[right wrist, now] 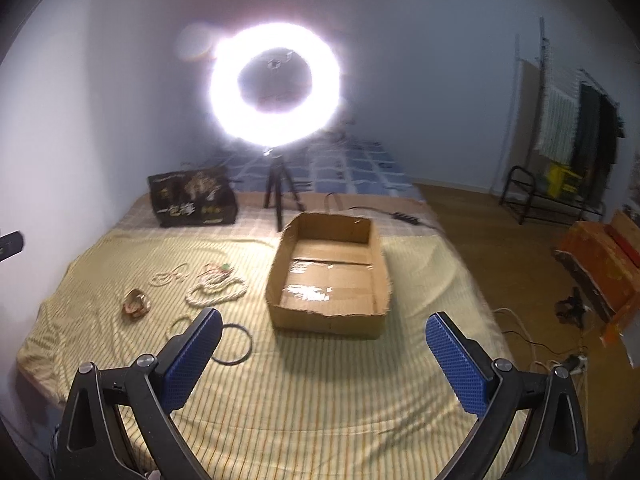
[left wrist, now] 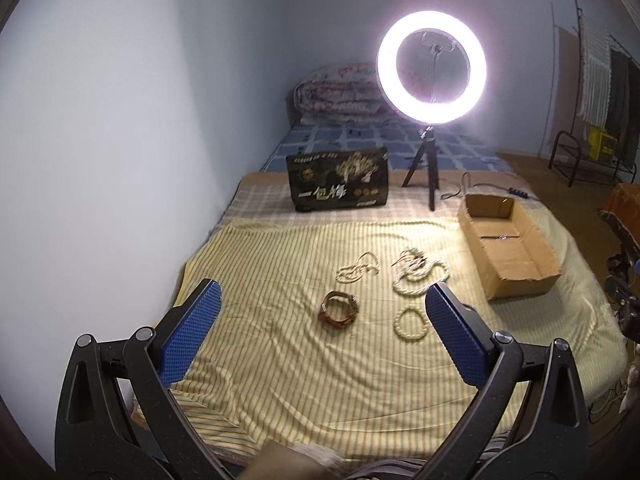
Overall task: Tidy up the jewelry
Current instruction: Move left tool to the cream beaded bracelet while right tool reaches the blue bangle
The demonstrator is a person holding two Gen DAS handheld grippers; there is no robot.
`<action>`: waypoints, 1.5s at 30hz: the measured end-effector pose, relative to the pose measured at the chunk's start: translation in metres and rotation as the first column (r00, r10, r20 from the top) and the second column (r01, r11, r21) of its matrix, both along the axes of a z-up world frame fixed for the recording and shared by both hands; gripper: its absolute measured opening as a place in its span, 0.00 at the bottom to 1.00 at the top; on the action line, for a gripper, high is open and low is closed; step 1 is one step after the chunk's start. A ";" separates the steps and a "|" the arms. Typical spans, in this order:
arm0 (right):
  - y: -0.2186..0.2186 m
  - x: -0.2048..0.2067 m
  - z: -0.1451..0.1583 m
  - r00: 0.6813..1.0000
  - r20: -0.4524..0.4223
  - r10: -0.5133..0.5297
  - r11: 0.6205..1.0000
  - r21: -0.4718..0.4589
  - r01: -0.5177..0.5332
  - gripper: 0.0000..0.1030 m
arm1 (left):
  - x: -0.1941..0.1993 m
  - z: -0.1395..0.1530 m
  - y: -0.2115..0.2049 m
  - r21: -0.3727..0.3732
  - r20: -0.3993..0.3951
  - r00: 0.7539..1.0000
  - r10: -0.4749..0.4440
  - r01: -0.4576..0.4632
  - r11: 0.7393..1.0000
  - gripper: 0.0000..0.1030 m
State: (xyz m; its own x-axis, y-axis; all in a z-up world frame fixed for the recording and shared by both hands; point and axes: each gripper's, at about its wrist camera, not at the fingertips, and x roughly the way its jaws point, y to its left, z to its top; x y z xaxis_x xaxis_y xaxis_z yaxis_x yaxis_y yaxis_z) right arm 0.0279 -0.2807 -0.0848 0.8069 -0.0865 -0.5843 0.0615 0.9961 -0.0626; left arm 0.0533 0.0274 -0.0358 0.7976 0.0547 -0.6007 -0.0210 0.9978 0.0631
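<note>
Jewelry lies on a yellow striped bedspread (left wrist: 280, 360). In the left wrist view I see a brown leather bracelet (left wrist: 338, 312), a cream bead bracelet (left wrist: 412, 322), a thin bead necklace (left wrist: 356, 270) and a thick coiled bead necklace (left wrist: 420, 276). My left gripper (left wrist: 324, 294) hangs open above the near bedspread, short of the brown bracelet, holding nothing. In the right wrist view an open cardboard box (right wrist: 280, 264) holds only tape. A dark bangle (right wrist: 236, 344) lies beside my right gripper's left finger (right wrist: 192, 360). My right gripper (right wrist: 324, 318) is open and empty, in front of the box.
A lit ring light (left wrist: 432, 66) on a small tripod (left wrist: 424, 172) stands behind the jewelry, next to a black printed bag (left wrist: 338, 184). A folded quilt (left wrist: 340, 96) lies at the far end. A wall runs along the left. The bed edge and floor clutter (right wrist: 600, 264) are to the right.
</note>
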 end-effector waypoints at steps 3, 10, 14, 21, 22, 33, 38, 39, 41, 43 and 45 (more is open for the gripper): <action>0.004 0.012 -0.013 0.998 -0.040 0.042 0.999 -0.002 -0.042 0.99 | 0.017 -0.013 0.009 -0.009 -0.041 0.999 -0.002 0.001 1.000 1.00; 0.012 0.055 -0.060 0.971 -0.205 0.122 0.993 0.030 -0.118 0.87 | 0.065 -0.064 0.029 -0.149 -0.223 0.972 -0.079 0.046 0.988 0.74; 0.015 0.078 -0.091 0.942 -0.298 0.156 0.988 0.056 -0.146 0.76 | 0.082 -0.093 0.022 -0.197 -0.295 0.947 -0.124 0.067 0.978 0.61; 0.016 0.106 -0.123 0.901 -0.387 0.195 0.977 0.161 -0.142 0.62 | 0.111 -0.137 -0.004 -0.279 -0.387 0.896 -0.219 0.112 0.954 0.48; 0.017 0.110 -0.127 0.898 -0.394 0.197 0.976 0.164 -0.143 0.62 | 0.115 -0.142 -0.007 -0.289 -0.395 0.889 -0.232 0.119 0.950 0.48; 0.030 0.143 -0.160 0.855 -0.459 0.242 0.963 0.221 -0.154 0.40 | 0.152 -0.195 -0.042 -0.331 -0.471 0.837 -0.277 0.123 0.935 0.38; 0.037 0.155 -0.174 0.840 -0.482 0.251 0.960 0.234 -0.152 0.34 | 0.163 -0.212 -0.051 -0.314 -0.497 0.823 -0.276 0.126 0.941 0.30; 0.038 0.156 -0.175 0.839 -0.484 0.250 0.960 0.235 -0.150 0.34 | 0.165 -0.215 -0.052 -0.310 -0.500 0.822 -0.273 0.124 0.943 0.30; 0.040 0.159 -0.178 0.839 -0.486 0.245 0.961 0.235 -0.145 0.34 | 0.168 -0.217 -0.053 -0.302 -0.498 0.824 -0.270 0.127 0.945 0.30; 0.041 0.160 -0.178 0.840 -0.484 0.245 0.961 0.238 -0.144 0.34 | 0.170 -0.218 -0.055 -0.302 -0.495 0.826 -0.272 0.130 0.944 0.30; 0.042 0.162 -0.177 0.839 -0.485 0.247 0.961 0.237 -0.145 0.32 | 0.172 -0.218 -0.056 -0.306 -0.492 0.826 -0.274 0.130 0.943 0.30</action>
